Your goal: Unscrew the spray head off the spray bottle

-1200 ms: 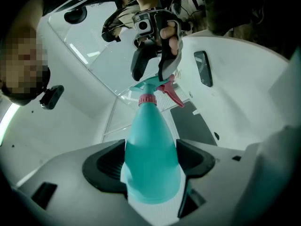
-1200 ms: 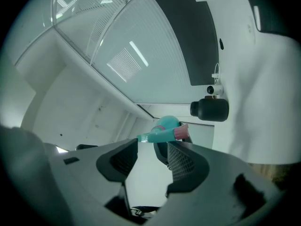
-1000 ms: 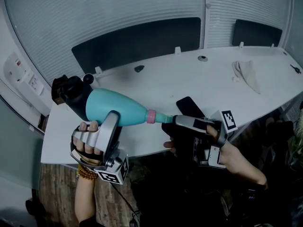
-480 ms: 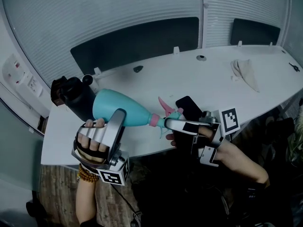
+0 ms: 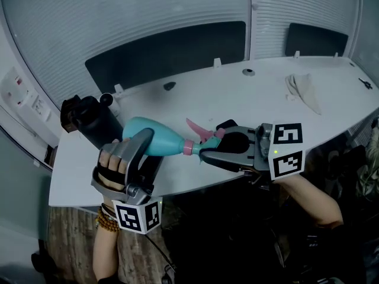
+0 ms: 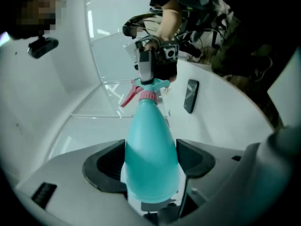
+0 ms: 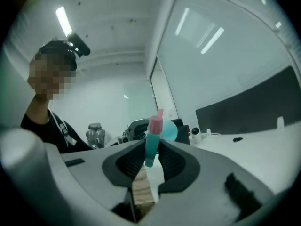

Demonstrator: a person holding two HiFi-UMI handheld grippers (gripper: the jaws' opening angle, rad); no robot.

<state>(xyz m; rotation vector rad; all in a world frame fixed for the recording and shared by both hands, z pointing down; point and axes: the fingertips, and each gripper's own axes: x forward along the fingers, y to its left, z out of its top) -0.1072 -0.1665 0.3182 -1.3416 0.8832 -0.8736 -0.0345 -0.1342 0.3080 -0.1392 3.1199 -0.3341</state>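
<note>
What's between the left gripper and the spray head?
From the left gripper, the teal spray bottle tapers to a pink collar, then the spray head; the left gripper view shows it.

The spray bottle (image 5: 155, 141) is a smooth teal teardrop, held up off the desk and lying about level, its fat base toward ten o'clock and its narrow neck toward four o'clock. The left gripper (image 5: 144, 139) clamps the wide part of the body from both sides. A pink collar (image 5: 188, 148) rings the neck, and the spray head (image 5: 205, 139), teal with a pink trigger (image 5: 196, 126) jutting toward ten o'clock, sits on it, not yet off. The right gripper (image 5: 206, 151) has just been closing its jaws, and the head's teal stem stands between the pads, which press on it.
</note>
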